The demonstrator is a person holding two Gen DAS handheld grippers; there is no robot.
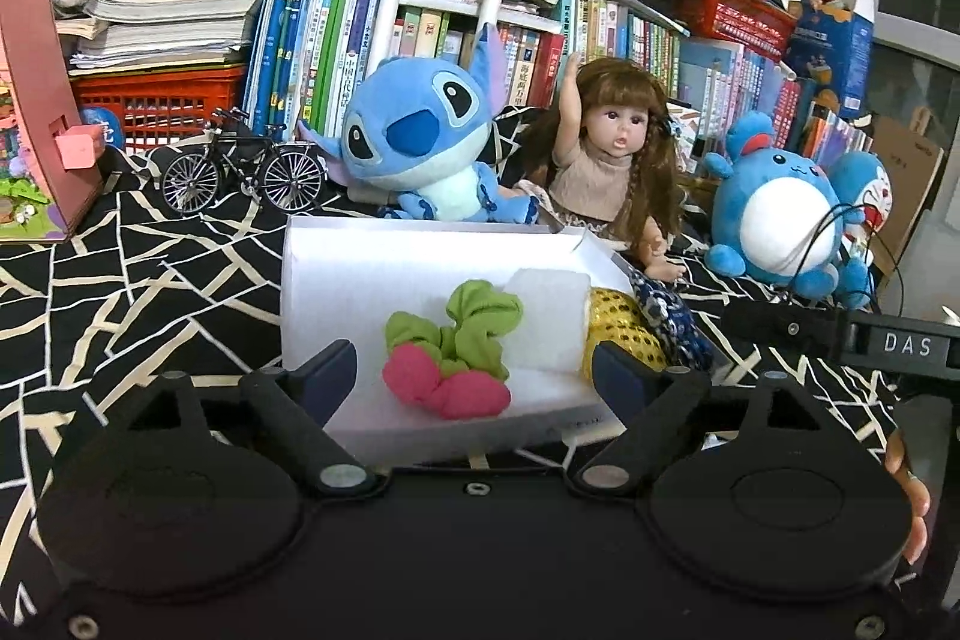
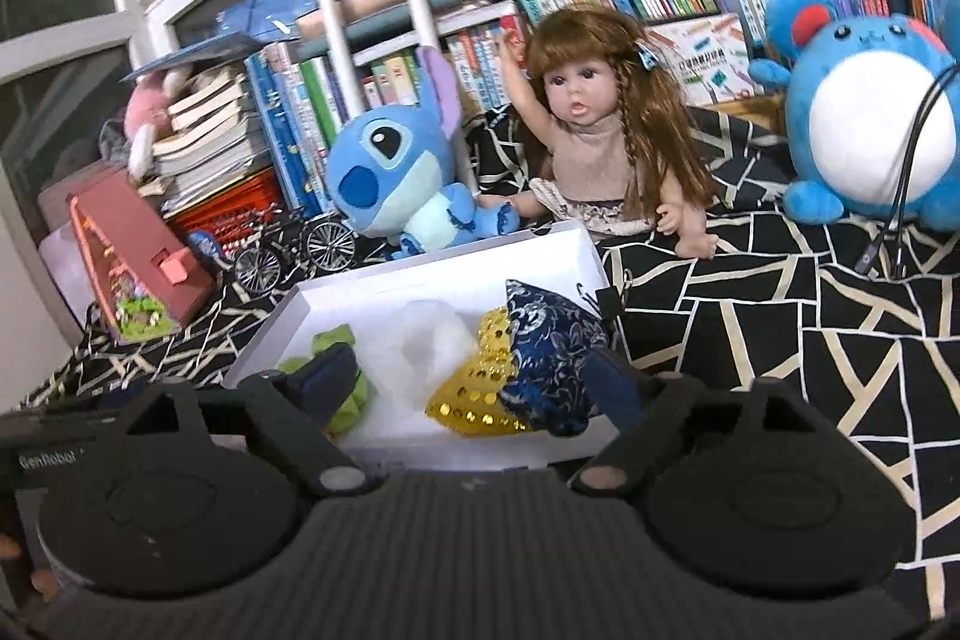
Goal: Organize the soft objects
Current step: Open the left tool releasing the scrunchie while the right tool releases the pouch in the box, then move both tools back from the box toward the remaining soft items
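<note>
- White box (image 1: 360, 280) on the black-and-cream patterned cloth (image 1: 120, 280) is the collection point; all four soft items sit in it, so I judge the sorting near done or between picks.
- Left gripper (image 1: 474, 370): jaws spread wide, empty, hovering at the box's 6 o'clock edge, framing the pink-and-green fabric bundle (image 1: 456, 346).
- Right gripper (image 2: 468, 376): jaws also wide and empty, framing the gold sequin pouch (image 2: 480, 382) and the blue brocade pouch (image 2: 540, 358).
- White foam block (image 1: 549, 316) sits mid-box, at 3 o'clock of the bundle, touching the gold pouch on its far side.
- If the bundle is next: come straight down, close across its pink lobes, squeeze gently. It's limp, will sag and may drag on the foam.
- If the pouches are next: they overlap, blue on gold at 3 o'clock. Grab the blue first or both lift together.
- Keep the two grippers apart; the right one's body already shows at 3 o'clock in the left view.
- Blue brocade leans over the box's right wall, could tip out.
- Hard to tell: box floor under the items, near wall behind the gripper bodies, foam outline against white in the right view.
- Binder clip (image 2: 612, 301) on the box's right rim: purpose unclear.
</note>
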